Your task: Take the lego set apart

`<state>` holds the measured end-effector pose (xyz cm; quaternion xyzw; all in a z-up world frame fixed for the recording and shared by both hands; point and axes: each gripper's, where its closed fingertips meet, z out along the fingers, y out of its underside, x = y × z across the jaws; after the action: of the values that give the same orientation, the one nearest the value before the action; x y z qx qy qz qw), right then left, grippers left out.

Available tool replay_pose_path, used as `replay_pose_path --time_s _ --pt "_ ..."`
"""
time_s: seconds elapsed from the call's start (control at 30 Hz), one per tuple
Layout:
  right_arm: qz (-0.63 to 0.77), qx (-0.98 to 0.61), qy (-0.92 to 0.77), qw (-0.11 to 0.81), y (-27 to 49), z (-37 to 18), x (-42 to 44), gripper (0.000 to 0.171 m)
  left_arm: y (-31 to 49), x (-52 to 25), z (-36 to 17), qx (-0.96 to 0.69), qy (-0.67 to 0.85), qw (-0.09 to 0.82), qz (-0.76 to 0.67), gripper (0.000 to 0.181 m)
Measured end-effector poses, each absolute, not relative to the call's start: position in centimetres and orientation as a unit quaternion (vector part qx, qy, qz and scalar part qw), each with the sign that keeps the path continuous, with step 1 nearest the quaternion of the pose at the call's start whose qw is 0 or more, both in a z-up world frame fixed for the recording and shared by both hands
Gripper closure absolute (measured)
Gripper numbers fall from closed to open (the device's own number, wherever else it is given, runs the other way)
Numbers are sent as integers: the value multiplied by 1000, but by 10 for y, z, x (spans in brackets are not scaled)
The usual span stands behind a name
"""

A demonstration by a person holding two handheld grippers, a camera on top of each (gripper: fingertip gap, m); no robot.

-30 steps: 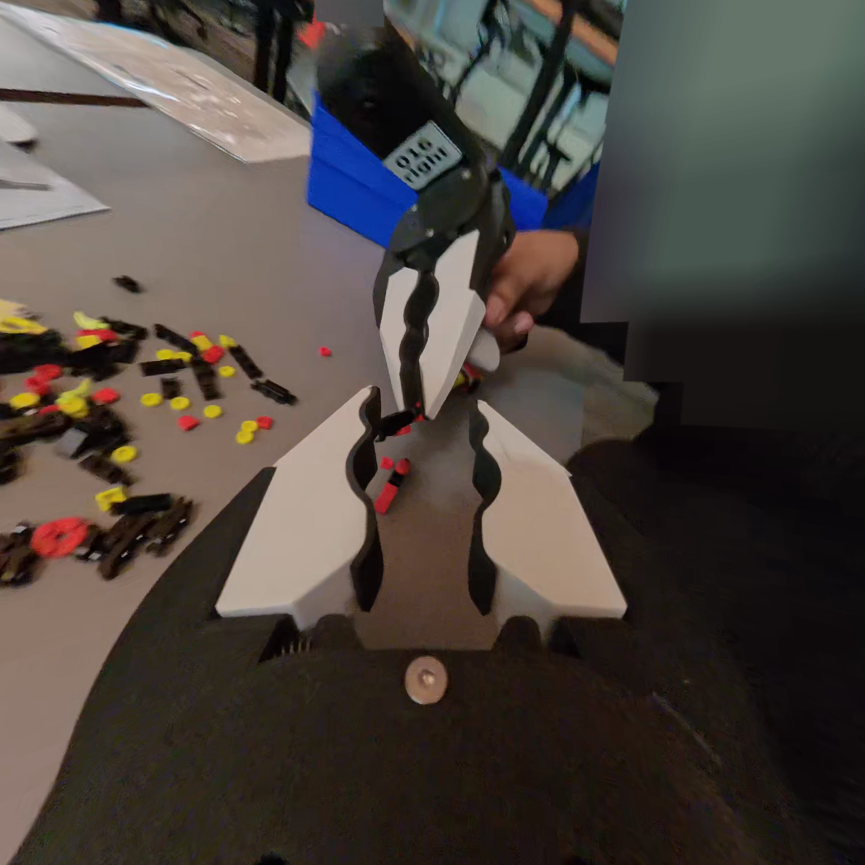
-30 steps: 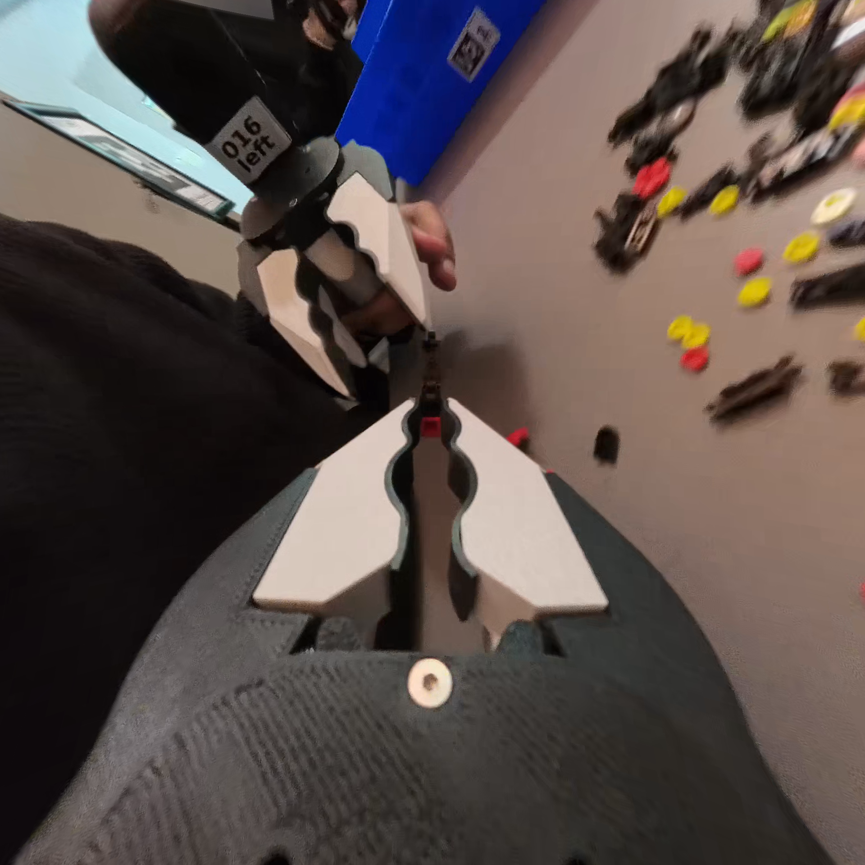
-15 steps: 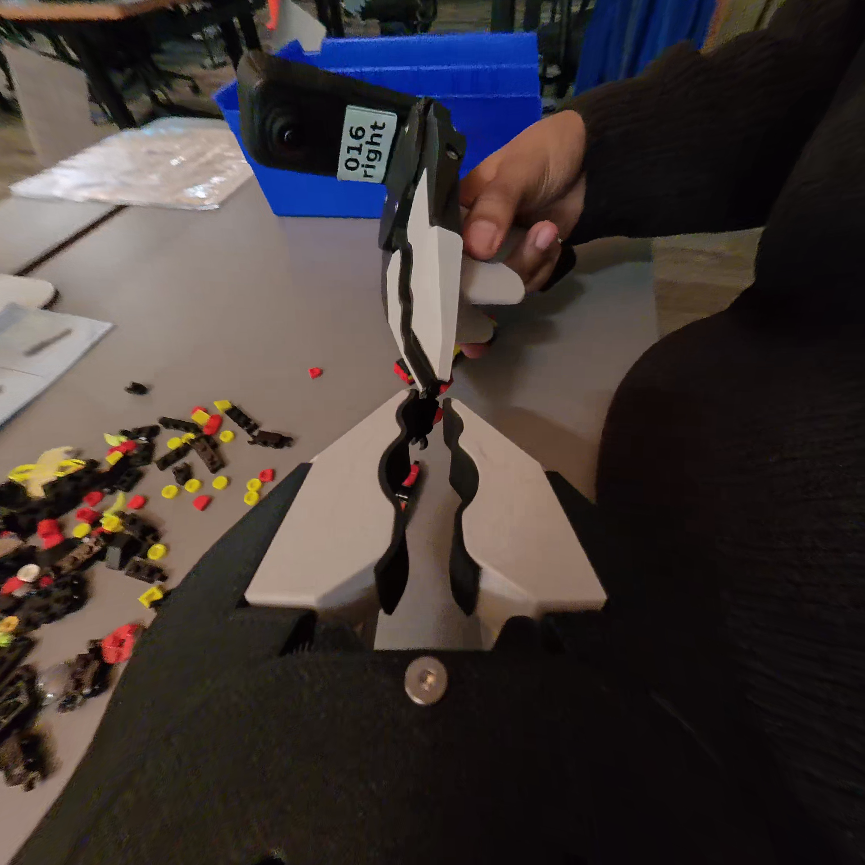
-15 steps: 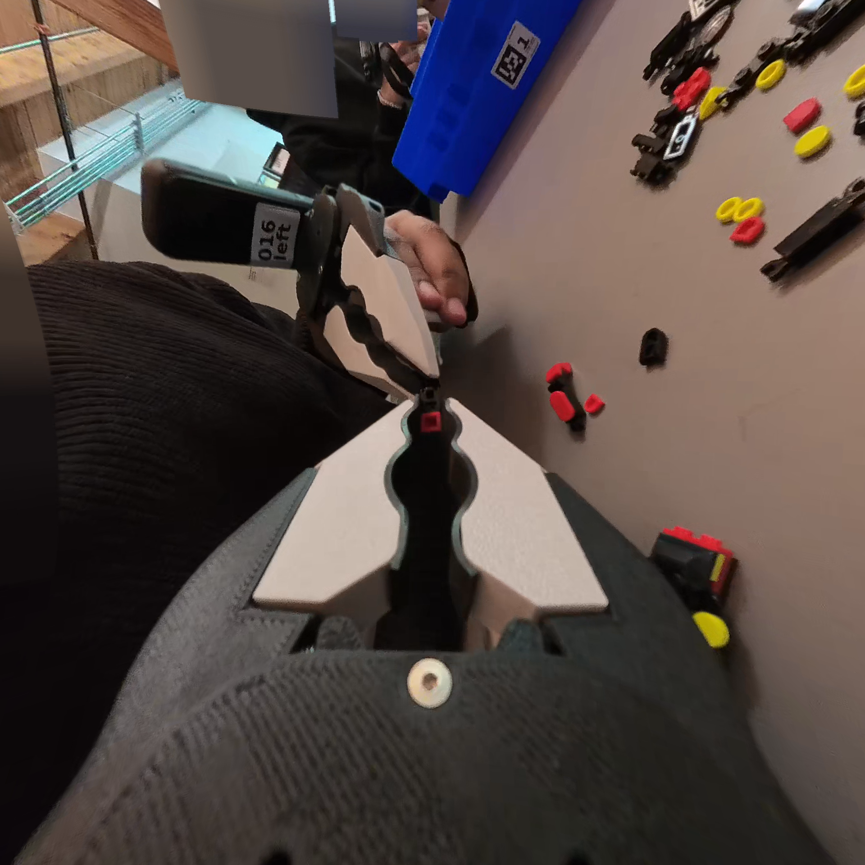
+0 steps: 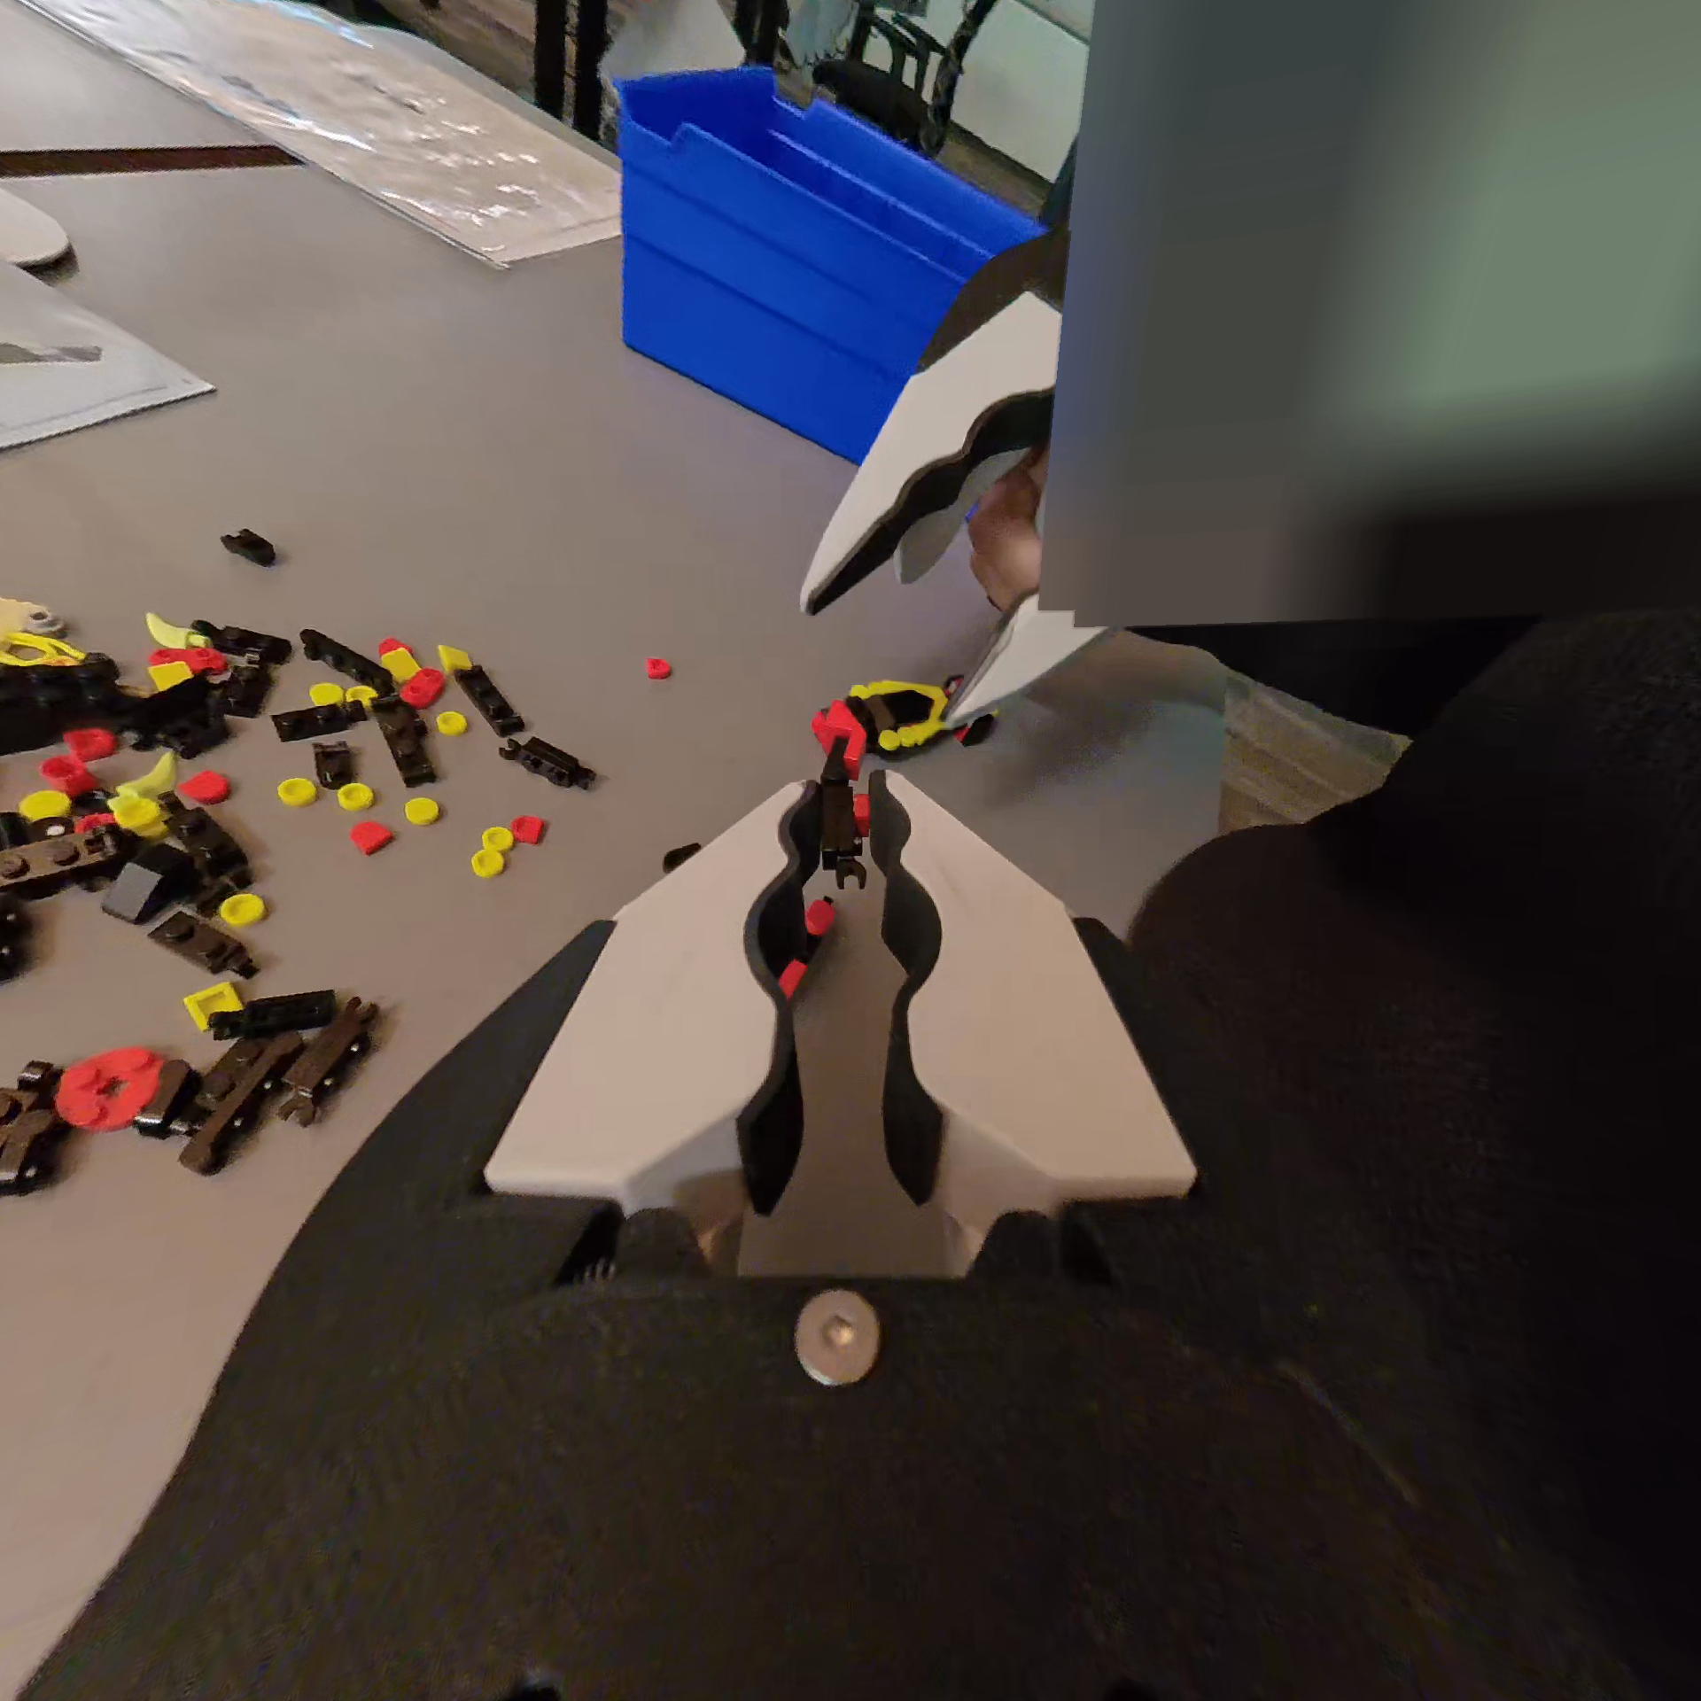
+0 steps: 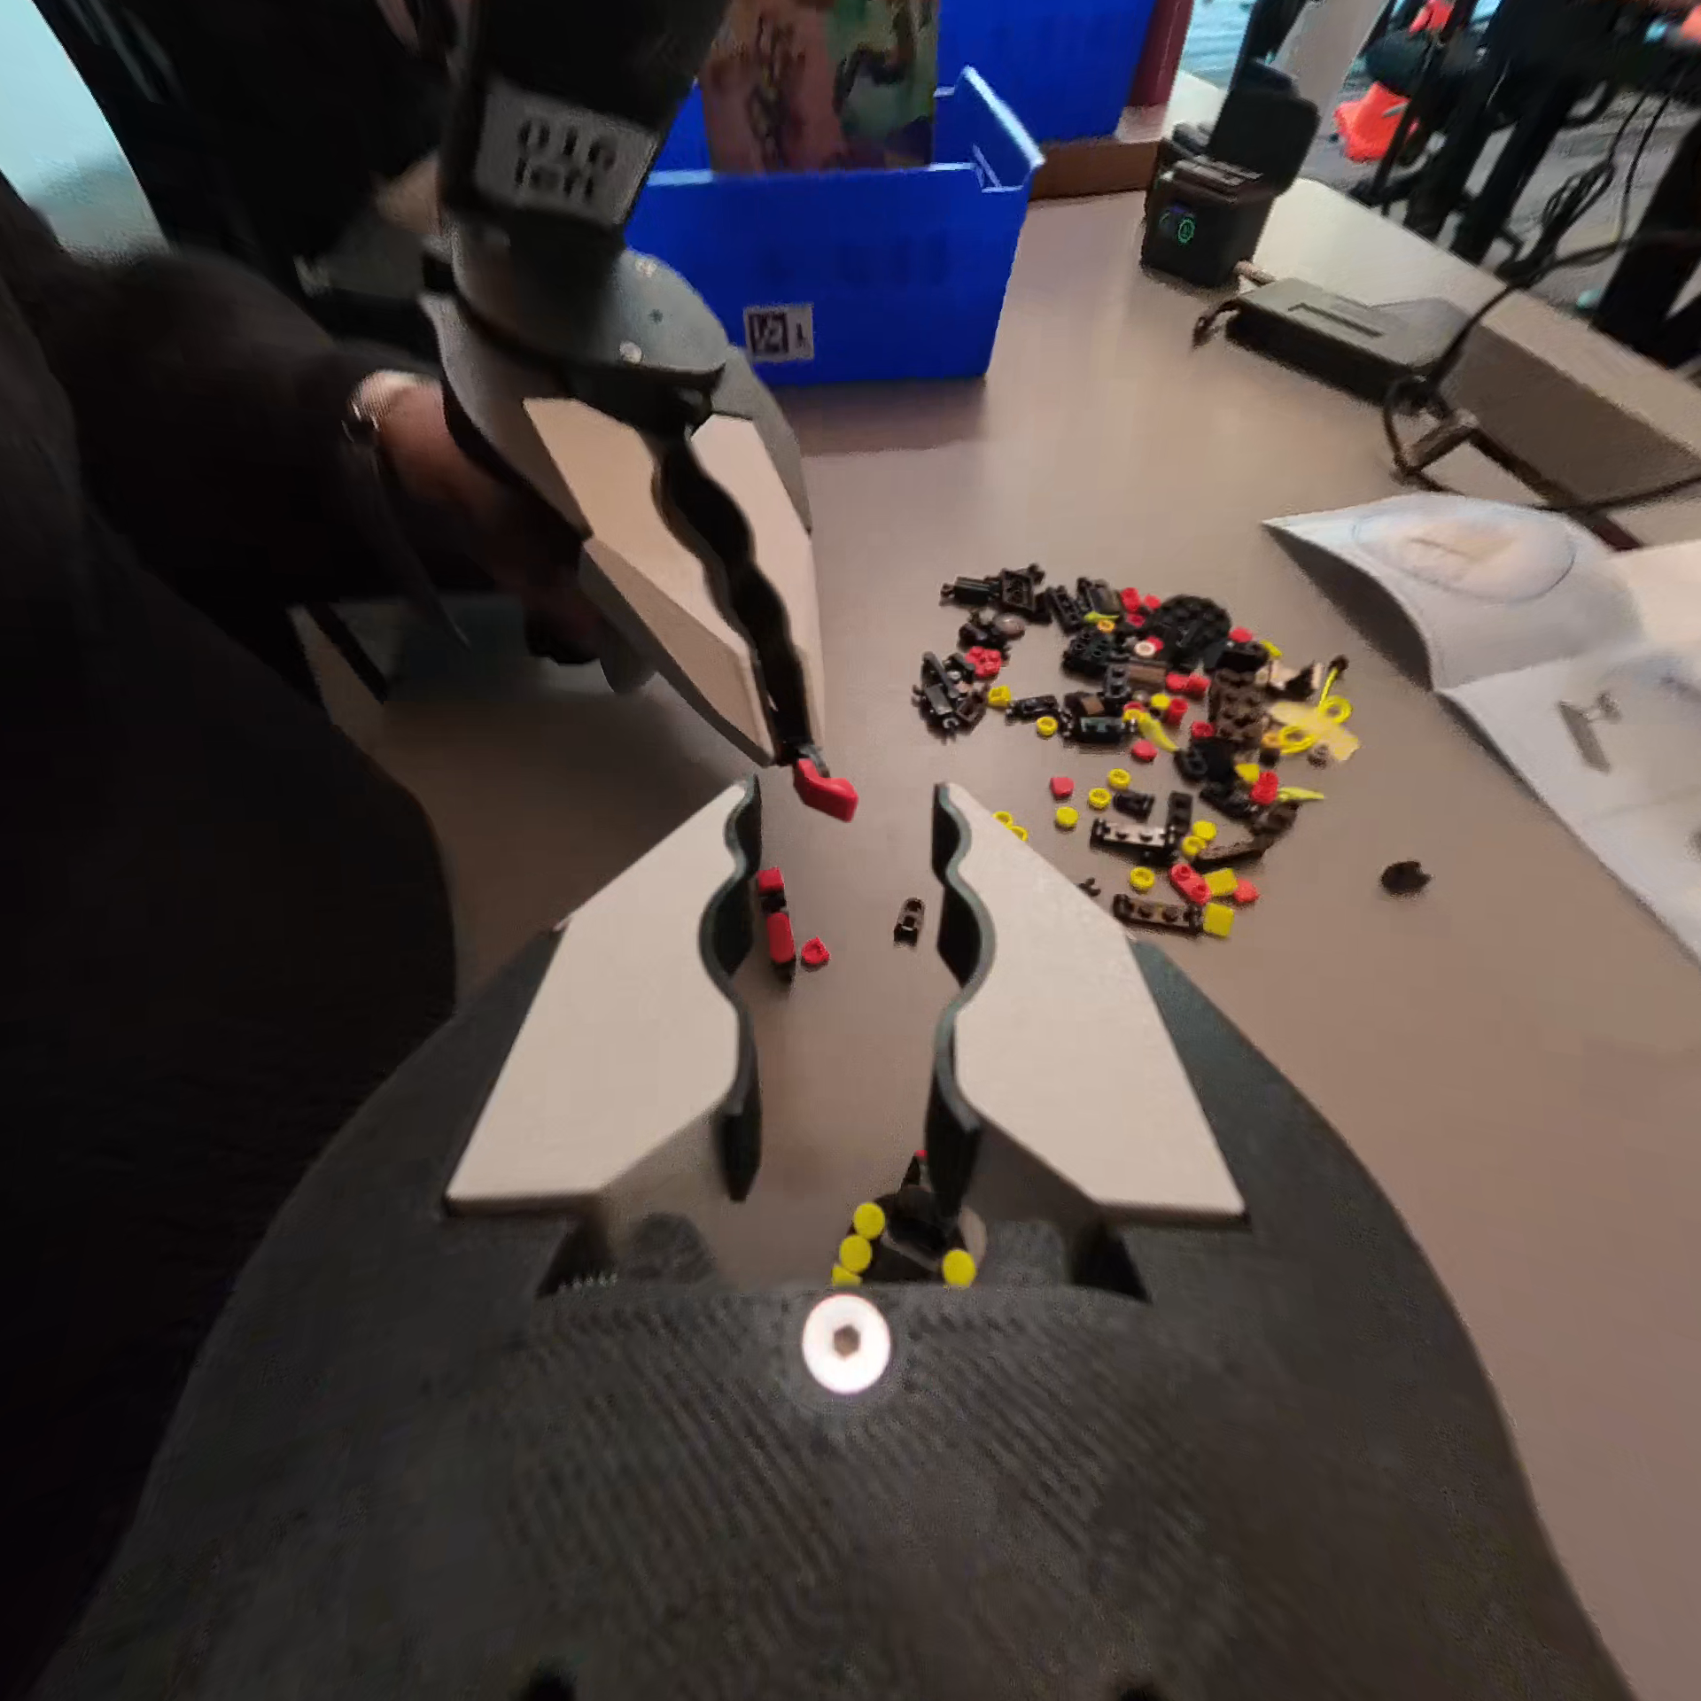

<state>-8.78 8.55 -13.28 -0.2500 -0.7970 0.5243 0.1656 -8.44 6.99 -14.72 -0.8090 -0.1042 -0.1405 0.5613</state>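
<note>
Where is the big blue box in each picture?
Left wrist view: the blue bin stands at the top middle, at the far side of the table, behind the right gripper.
Right wrist view: the blue bin stands at the top middle, behind the left gripper.
Shared landmark: the heap of loose lego pieces on the table.

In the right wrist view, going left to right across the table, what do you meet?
Left gripper shut on a black-and-red lego piece → small black lego piece lying alone → scattered pile of black, red and yellow lego parts → round black lego piece → open paper instruction booklet.
</note>
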Motion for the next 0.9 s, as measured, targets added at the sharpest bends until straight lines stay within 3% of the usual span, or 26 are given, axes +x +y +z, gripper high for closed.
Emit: replay_pose_path --time_s 0.1,0.3,0.47,0.9 --pt "485 -228 -825 180 78 -146 -84 136 70 -79 -150 -818 -88 553 -134 174" --pt "498 -227 -824 147 73 -151 -79 158 70 -73 -151 -820 -76 549 -143 174" --pt "497 -209 -830 141 71 -151 -72 165 70 -76 -155 -825 -81 541 -138 174" --pt "603 -275 -749 -10 79 -129 -71 170 69 -70 -136 -784 -102 570 -222 174"
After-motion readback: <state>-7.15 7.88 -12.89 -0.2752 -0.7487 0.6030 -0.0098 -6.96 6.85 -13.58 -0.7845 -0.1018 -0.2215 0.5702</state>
